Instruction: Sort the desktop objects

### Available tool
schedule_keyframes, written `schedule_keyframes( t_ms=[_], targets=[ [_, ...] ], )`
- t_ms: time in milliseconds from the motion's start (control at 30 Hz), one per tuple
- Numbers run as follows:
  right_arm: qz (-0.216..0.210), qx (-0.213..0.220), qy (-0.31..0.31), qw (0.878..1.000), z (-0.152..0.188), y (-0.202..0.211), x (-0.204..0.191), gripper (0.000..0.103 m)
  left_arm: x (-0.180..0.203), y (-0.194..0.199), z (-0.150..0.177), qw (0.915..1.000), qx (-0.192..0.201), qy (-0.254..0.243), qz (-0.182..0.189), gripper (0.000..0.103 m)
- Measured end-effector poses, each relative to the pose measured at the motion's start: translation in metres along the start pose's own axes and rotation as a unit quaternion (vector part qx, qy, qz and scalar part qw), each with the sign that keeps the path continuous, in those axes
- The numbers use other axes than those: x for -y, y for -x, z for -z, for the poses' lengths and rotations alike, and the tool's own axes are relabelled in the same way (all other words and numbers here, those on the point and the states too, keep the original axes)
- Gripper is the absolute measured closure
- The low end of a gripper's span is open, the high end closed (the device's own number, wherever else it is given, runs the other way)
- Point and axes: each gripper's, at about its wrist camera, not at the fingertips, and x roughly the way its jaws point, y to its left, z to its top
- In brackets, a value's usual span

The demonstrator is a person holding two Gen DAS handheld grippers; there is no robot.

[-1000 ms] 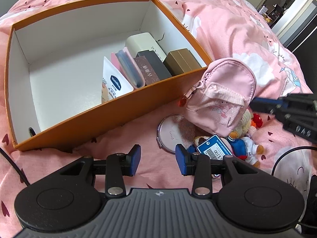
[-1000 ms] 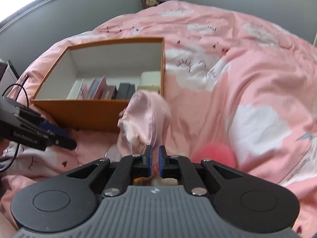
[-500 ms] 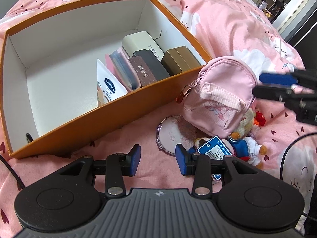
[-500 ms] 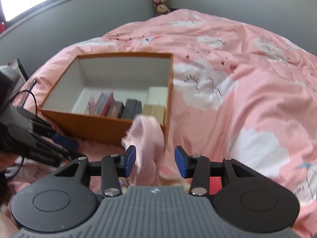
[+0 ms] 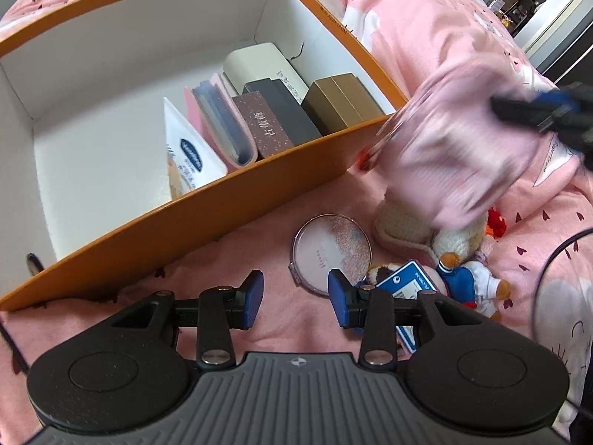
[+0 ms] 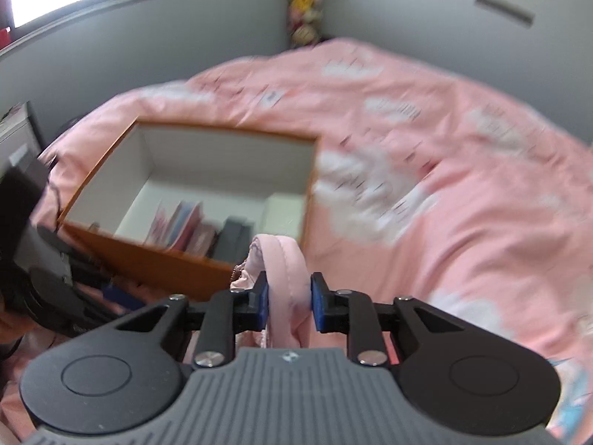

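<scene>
The small pink backpack (image 5: 456, 148) hangs blurred above the bed, just off the near right corner of the orange box (image 5: 222, 200); my right gripper (image 6: 286, 298) has its fingers closing on the pink strap (image 6: 287, 278), which fills the gap between the blue pads, so I read it as gripped. Directly beneath the backpack lie a cream knitted piece (image 5: 404, 226) and a plush toy (image 5: 463, 278) in a blue outfit, with a blue-edged tag (image 5: 407, 285) beside it; a round pink compact (image 5: 331, 252) rests on the pink bedspread (image 5: 426, 37) just left of them. Inside the box, against its near wall, stand a white tube (image 5: 189, 155), a pink card holder (image 5: 222, 122), a maroon box (image 5: 268, 126), dark cases, a cream case (image 5: 259, 61) and a brown box (image 5: 341, 100). My left gripper (image 5: 295, 298) hovers over bare bedspread near the compact, fingers moderately apart and holding nothing.
</scene>
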Motion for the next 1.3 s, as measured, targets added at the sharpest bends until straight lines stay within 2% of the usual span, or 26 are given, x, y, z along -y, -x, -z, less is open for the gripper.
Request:
schedule_keyframes(
  t_ms=[133,200,333,567,800,967,1000,1033,1067,1233,1300],
  targets=[
    [0.069,0.031,-0.016,0.997,-0.003,0.007,0.018,0.078,0.003,-0.009,-0.004,0.9999,0.0,0.009,0.01,0.055],
    [0.084,0.038,-0.038,0.995,-0.001,0.0,0.028,0.078,0.004,-0.014,-0.005,0.9999,0.001,0.013,0.009,0.055],
    [0.081,0.044,-0.077,0.993,0.004,-0.022,0.038,0.078,0.003,-0.028,-0.006,0.9996,-0.004,0.03,0.001,0.054],
    [0.055,0.017,-0.105,0.993,0.024,-0.056,0.035,0.078,0.001,-0.055,-0.006,0.9983,-0.029,0.051,-0.005,0.049],
    [0.05,0.006,-0.122,0.991,0.038,-0.062,0.039,0.078,-0.015,-0.075,-0.006,0.9937,-0.044,0.095,0.039,0.031],
    [0.045,0.003,-0.126,0.991,0.041,-0.064,0.04,0.078,-0.02,-0.082,-0.007,0.9909,-0.038,0.112,0.064,0.031],
    [0.044,0.002,-0.127,0.991,0.042,-0.065,0.039,0.078,-0.019,-0.082,-0.007,0.991,-0.035,0.111,0.067,0.031],
    [0.043,0.001,-0.127,0.991,0.042,-0.066,0.039,0.078,-0.018,-0.082,-0.006,0.9912,-0.032,0.107,0.07,0.038],
    [0.043,-0.001,-0.128,0.991,0.043,-0.067,0.039,0.078,-0.016,-0.081,-0.006,0.9917,-0.029,0.103,0.071,0.038],
    [0.043,-0.001,-0.131,0.99,0.044,-0.063,0.038,0.078,-0.015,-0.067,-0.002,0.9931,-0.011,0.098,0.063,0.062],
    [0.045,-0.001,-0.133,0.99,0.045,-0.061,0.038,0.078,-0.015,-0.059,0.0,0.9929,-0.001,0.097,0.068,0.068]
  ],
)
